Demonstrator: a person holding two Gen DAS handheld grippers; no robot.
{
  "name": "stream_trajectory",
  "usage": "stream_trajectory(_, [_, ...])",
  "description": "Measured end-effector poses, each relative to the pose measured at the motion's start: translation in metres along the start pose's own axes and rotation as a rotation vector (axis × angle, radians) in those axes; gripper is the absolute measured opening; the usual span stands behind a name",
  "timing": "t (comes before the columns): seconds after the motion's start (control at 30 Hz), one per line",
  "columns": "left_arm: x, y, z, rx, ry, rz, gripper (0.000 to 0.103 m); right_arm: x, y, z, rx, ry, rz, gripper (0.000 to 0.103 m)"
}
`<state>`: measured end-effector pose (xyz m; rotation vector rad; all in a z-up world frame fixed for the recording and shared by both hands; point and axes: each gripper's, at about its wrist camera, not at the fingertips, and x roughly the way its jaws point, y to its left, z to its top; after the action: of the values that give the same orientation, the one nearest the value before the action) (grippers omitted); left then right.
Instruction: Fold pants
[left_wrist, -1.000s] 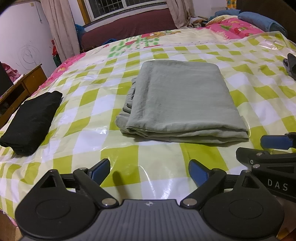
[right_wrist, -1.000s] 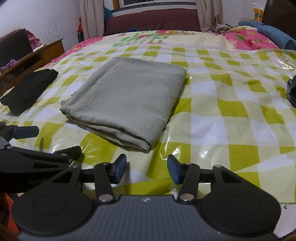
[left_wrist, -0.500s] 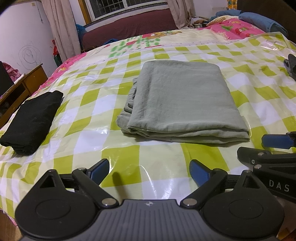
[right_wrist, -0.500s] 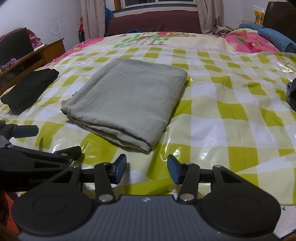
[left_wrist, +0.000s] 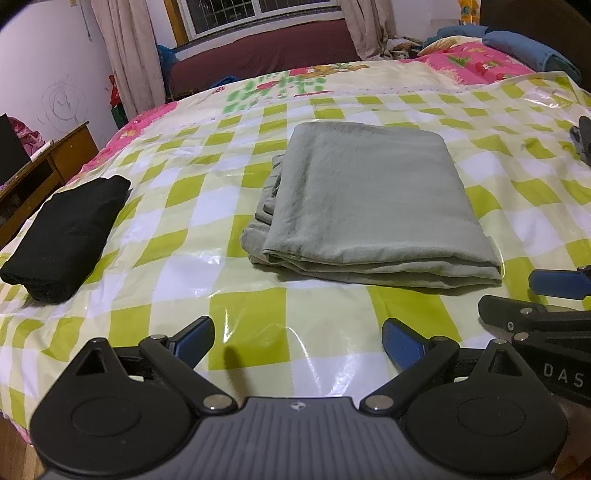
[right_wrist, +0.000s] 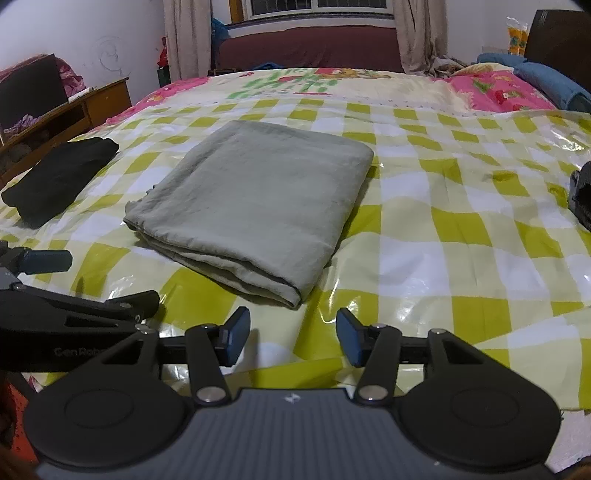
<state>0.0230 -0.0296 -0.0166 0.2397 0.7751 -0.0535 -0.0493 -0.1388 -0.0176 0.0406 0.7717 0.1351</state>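
Grey-green pants (left_wrist: 369, 199) lie folded in a flat rectangle on the checked bed cover; they also show in the right wrist view (right_wrist: 255, 206). My left gripper (left_wrist: 298, 341) is open and empty, above the cover just in front of the pants' near edge. My right gripper (right_wrist: 292, 338) is open and empty, in front of the pants' near right corner. Each gripper shows at the edge of the other's view: the right one in the left wrist view (left_wrist: 543, 295), the left one in the right wrist view (right_wrist: 55, 280).
A folded black garment (left_wrist: 62, 236) lies on the cover to the left, also in the right wrist view (right_wrist: 55, 177). A dark object (right_wrist: 581, 195) sits at the right edge. A wooden cabinet (right_wrist: 70, 114) stands left of the bed. Pillows (left_wrist: 517, 48) lie at the far right.
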Motion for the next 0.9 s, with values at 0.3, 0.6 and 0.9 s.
stream_trajectory(0.3, [-0.0053,-0.0022,0.0008,0.005,-0.014,0.016,0.103,-0.0039,0.0017,-0.0003,-0.003,-0.011,0.003,0.053])
stream_trajectory(0.6, [-0.0071,-0.0028,0.0011,0.008,-0.017,0.021,0.103,-0.0044,0.0020,-0.0005,-0.003,-0.012,0.003,0.053])
stream_trajectory(0.9, [-0.0070,-0.0030,0.0008,0.008,-0.018,0.021,0.103,-0.0049,0.0023,-0.0010,-0.003,-0.011,0.004,0.053])
